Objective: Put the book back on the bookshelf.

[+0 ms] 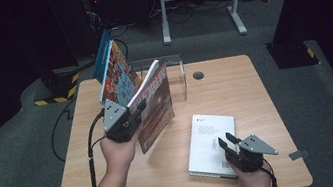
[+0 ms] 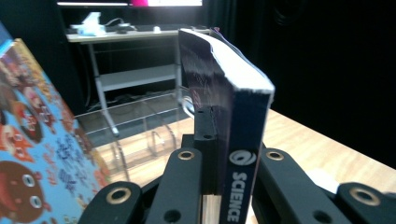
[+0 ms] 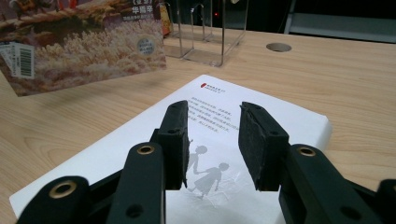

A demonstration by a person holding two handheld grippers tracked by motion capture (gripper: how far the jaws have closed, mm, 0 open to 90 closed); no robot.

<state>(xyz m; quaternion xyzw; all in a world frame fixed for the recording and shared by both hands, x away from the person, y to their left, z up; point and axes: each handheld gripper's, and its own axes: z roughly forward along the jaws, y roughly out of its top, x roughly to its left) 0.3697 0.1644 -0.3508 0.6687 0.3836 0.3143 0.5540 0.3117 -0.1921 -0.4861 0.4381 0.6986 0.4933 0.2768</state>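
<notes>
1. Your left hand-held gripper (image 1: 130,117) is clamped on the spine of the Science book (image 1: 153,103), holding it upright and off the tabletop (image 1: 233,83), at about 9 o'clock of the tabletop's centre. The pads (image 2: 205,140) grip only a narrow strip near the spine, so the weight of the free pages could swing the book down or pull it out of the grip.
2. The cartoon book (image 1: 116,73) leans in the clear rack (image 1: 174,74) at 11 o'clock, just beside your held book. If you push in at a slant, the corners could catch it and tip it off the rack.
3. The rack looks light. A hard shove against a divider could slide it toward 12 o'clock instead of letting the book in.
4. Your right hand-held gripper (image 1: 230,143) hovers with jaws apart, holding nothing, over the white book (image 1: 212,143) lying flat at 5 o'clock. Its near edge sits close to the tabletop's edge, so a clumsy nudge could push it off.
</notes>
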